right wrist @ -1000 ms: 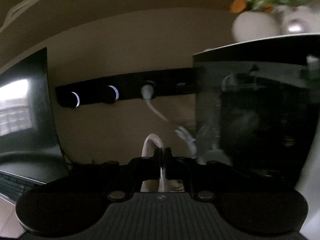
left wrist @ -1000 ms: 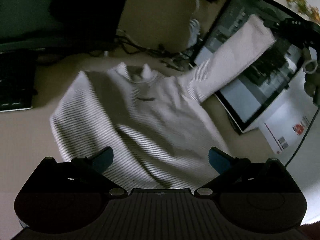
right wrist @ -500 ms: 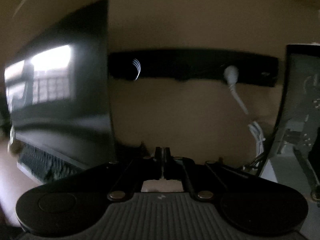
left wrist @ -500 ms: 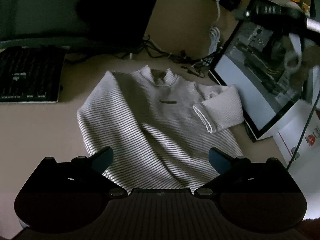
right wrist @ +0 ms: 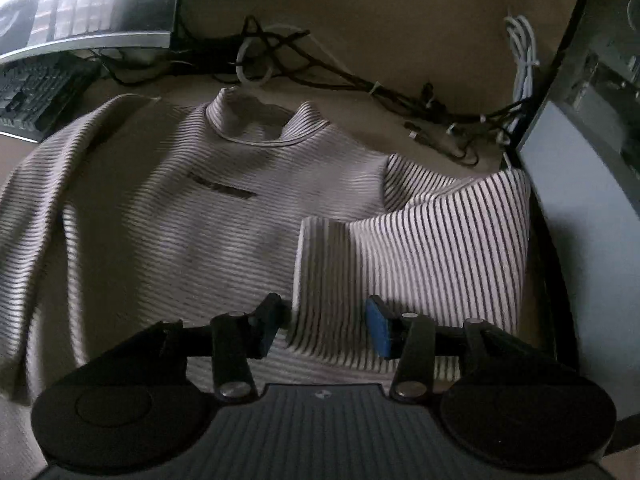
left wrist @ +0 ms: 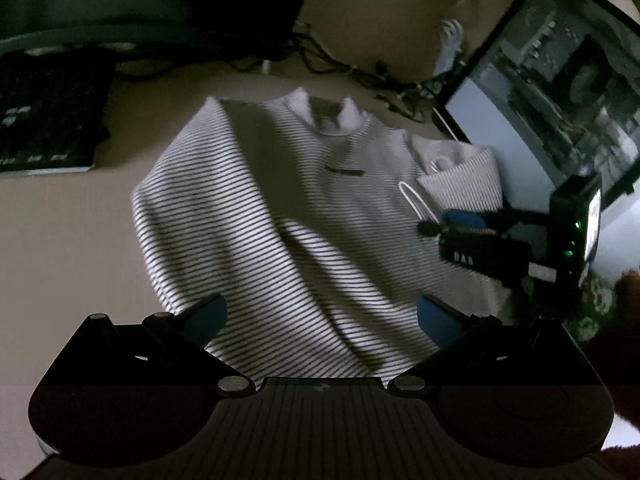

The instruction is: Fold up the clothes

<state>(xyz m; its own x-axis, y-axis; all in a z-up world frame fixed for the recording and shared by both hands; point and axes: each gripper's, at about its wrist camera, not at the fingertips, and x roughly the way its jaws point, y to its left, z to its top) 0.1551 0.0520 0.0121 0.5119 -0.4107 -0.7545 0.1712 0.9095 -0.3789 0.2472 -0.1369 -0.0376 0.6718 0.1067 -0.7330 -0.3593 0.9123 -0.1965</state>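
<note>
A grey-and-white striped shirt (left wrist: 280, 208) lies flat on the beige desk, collar away from me. Its right sleeve (left wrist: 464, 184) is folded inward onto the chest. My left gripper (left wrist: 320, 312) hangs open over the shirt's lower part with nothing between its fingers. My right gripper (left wrist: 444, 224) is low at the shirt's right side. In the right wrist view the shirt (right wrist: 160, 220) fills the frame, and the folded sleeve (right wrist: 432, 248) lies loose with its cuff edge between the fingers of the open right gripper (right wrist: 325, 324).
A black keyboard (left wrist: 44, 120) sits left of the shirt, under a dark monitor (right wrist: 88, 4). Tangled cables (right wrist: 360, 80) run along the back wall. A tilted screen (left wrist: 560, 92) stands right beside the folded sleeve.
The right gripper carried the raised sleeve down and inward onto the shirt, then opened and released it. The left gripper stayed open over the hem, shifting only slightly.
</note>
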